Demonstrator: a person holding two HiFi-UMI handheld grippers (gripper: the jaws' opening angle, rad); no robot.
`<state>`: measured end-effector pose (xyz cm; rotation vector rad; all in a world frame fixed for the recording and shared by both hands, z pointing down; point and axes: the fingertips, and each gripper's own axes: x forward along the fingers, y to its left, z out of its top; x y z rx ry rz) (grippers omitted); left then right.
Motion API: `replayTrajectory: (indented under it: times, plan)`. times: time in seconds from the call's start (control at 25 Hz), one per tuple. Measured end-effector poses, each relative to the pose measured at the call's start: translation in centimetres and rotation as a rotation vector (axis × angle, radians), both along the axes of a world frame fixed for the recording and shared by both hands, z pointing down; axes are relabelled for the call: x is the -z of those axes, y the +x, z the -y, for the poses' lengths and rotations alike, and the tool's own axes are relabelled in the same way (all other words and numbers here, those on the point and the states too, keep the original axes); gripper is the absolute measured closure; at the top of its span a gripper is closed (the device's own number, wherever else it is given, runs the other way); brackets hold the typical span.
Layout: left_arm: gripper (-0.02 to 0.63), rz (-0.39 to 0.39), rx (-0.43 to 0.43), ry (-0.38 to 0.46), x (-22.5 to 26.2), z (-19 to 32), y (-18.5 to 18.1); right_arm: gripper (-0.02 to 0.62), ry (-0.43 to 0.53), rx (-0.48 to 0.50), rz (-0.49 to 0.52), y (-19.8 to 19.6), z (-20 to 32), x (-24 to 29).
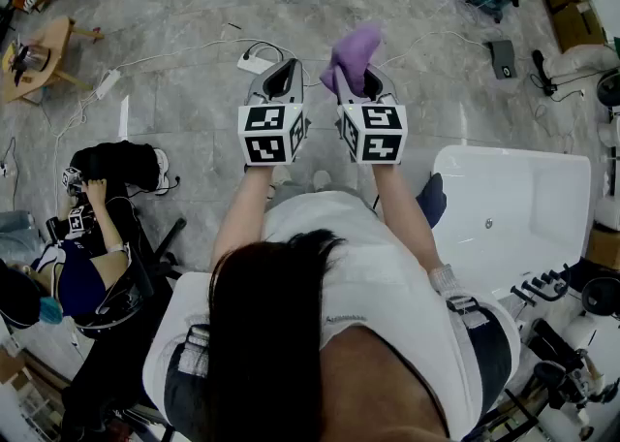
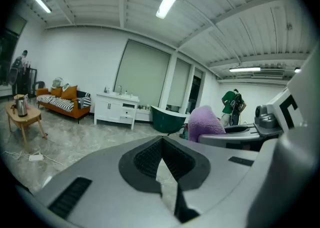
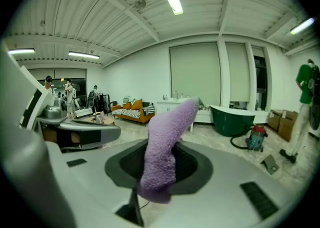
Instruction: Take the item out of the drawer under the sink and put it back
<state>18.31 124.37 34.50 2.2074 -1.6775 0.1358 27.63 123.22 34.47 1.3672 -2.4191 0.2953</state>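
Purple fuzzy cloth (image 1: 355, 50) pinched btwn jaws of R gripper (image 1: 360, 81), sticking up past tips; held mid-air over grey floor (image 1: 194, 62), ahead of person; L gripper (image 1: 281, 81) just beside, jaws closed together, nothing btwn.

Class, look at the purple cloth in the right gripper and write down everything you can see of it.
The purple cloth is soft and fuzzy, towel-like, plain lilac. It is bunched into a thick roll. The right gripper is shut on its lower part. The free end sticks out past the jaws, bending to one side, and a short tail hangs behind the grip. Only the gripper touches it.
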Motion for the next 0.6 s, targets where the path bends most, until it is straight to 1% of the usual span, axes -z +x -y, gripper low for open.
replayTrajectory:
  times: [0.12, 0.32, 0.44, 0.6]
  plan:
    - [0.603, 0.001, -0.009, -0.018, -0.5, -0.3, 0.0, 0.472, -0.02, -0.007, 0.008, -0.2, -0.3, -0.3]
    - [0.603, -0.003, -0.021, -0.03, -0.8, 0.2, -0.7, 0.472, -0.025, -0.012, -0.037, -1.3, 0.1, -0.7]
    - [0.603, -0.009, -0.037, -0.032, -0.9, 0.6, -1.1, 0.472, -0.024, -0.022, -0.027, -1.8, 0.5, -0.7]
    - [0.603, -0.02, -0.043, -0.024, -0.8, 1.2, -2.4, 0.471, -0.021, -0.015, 0.001, -3.2, 0.7, -0.3]
